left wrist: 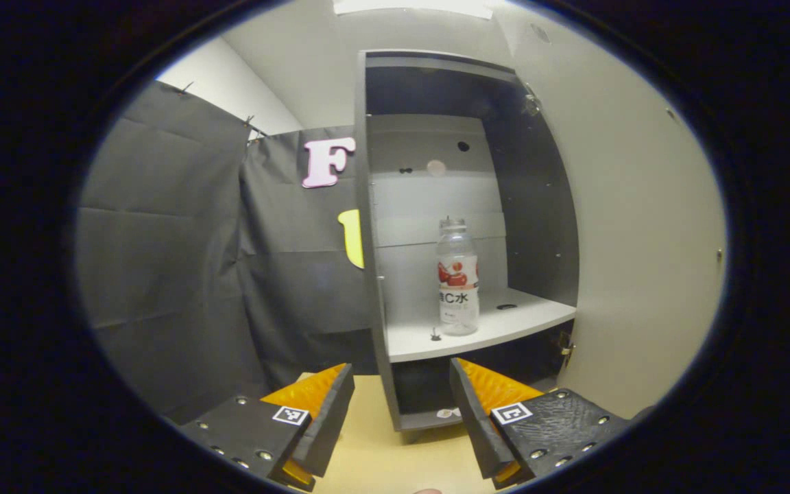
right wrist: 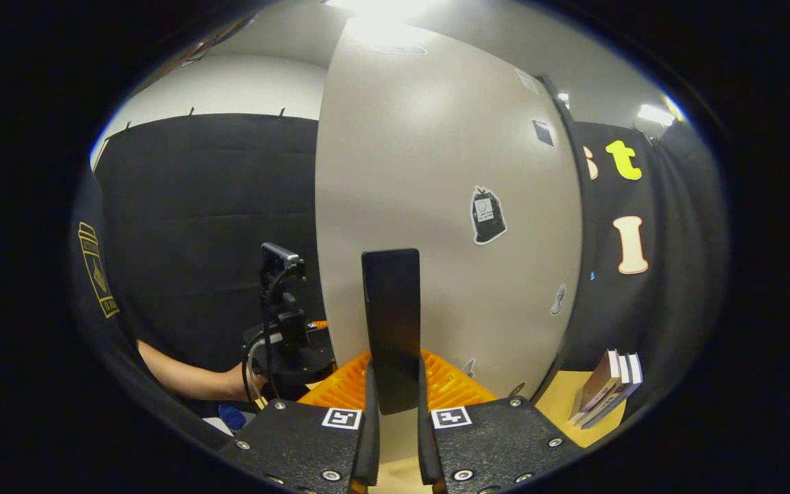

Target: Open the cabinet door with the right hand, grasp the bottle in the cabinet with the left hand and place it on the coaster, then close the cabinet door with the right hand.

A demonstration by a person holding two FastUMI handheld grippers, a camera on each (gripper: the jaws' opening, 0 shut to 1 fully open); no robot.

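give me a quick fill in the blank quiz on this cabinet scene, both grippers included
1. The cabinet door is ____.
2. The bottle stands upright on the cabinet ____.
3. The right gripper is shut on the door's dark ____.
4. The left gripper is ____, with nothing between its fingers.

Missing words: open; shelf; handle; open

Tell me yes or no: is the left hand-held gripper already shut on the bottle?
No: in the left gripper view the left hand-held gripper is open and short of the bottle, which stands upright on the cabinet shelf.
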